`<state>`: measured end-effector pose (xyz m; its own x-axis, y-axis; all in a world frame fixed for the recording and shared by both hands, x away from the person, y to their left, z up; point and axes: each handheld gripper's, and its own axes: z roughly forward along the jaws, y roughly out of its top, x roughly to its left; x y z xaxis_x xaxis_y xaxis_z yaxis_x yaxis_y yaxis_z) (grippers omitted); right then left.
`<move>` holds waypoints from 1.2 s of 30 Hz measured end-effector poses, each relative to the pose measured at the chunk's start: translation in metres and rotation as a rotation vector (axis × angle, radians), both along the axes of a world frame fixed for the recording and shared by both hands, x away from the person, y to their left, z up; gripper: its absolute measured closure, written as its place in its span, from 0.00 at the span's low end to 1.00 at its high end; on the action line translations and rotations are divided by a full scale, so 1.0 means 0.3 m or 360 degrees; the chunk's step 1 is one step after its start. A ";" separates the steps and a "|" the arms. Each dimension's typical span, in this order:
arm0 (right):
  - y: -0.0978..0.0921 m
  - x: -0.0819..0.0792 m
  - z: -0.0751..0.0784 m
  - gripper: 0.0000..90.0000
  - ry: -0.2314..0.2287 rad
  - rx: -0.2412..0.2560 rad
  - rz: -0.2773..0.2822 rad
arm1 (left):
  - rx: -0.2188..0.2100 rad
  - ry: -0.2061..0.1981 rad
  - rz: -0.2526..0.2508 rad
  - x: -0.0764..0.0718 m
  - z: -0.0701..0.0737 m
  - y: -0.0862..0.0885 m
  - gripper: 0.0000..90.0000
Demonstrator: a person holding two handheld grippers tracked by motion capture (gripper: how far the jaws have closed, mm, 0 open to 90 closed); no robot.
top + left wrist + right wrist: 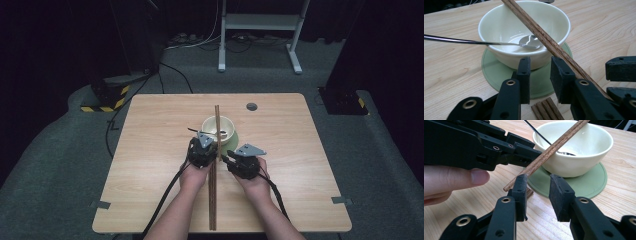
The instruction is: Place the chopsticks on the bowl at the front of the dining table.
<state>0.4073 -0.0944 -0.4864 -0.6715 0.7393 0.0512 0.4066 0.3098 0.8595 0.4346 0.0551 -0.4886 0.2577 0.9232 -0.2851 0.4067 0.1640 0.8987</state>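
Wooden chopstick (541, 35) leans across the rim of the cream bowl (506, 30), its low end by the bundle of chopsticks (212, 200) lying toward the near edge of the desk (150, 150). Bowl sits on a green coaster (496, 75) mid-desk, spoon (530, 42) inside. I note the left tongs (540, 72) and right tongs (537, 190) both parted, empty. I judge a clean grasp needs one pair centred on the stick's low end, closing squarely without nudging the bowl.

Bare table (150, 130) wide open left and right, bowl (218, 128) on green coaster (233, 142) blocking just ahead of both tongs, chopstick (218, 131) slanting across the bowl between them
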 end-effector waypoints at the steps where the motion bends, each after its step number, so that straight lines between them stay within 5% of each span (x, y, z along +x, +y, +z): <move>1: 0.000 0.000 0.000 0.75 0.0001 0.0001 0.0003 | -0.0006 -0.0003 0.0003 0.001 0.000 -0.001 0.77; 26: -0.013 0.005 0.005 0.74 -0.0025 -0.0005 -0.0017 | -0.0013 -0.0019 0.0008 -0.001 -0.001 0.009 0.76; 27: -0.013 0.005 0.005 0.74 -0.0025 -0.0005 -0.0018 | 0.0028 -0.0002 -0.0013 -0.005 -0.001 0.018 0.76; 29: -0.017 0.006 0.006 0.74 -0.0025 -0.0004 -0.0024 | -0.0019 -0.0024 0.0008 -0.007 -0.004 0.013 0.76; 36: -0.028 0.009 0.004 0.74 -0.0014 0.0002 -0.0045 | -0.0004 -0.0033 -0.0020 -0.057 -0.015 0.039 0.75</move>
<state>0.4100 -0.1026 -0.4851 -0.6505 0.7581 0.0462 0.4077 0.2972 0.8634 0.4175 0.0668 -0.4933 0.2750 0.9192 -0.2820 0.3902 0.1614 0.9065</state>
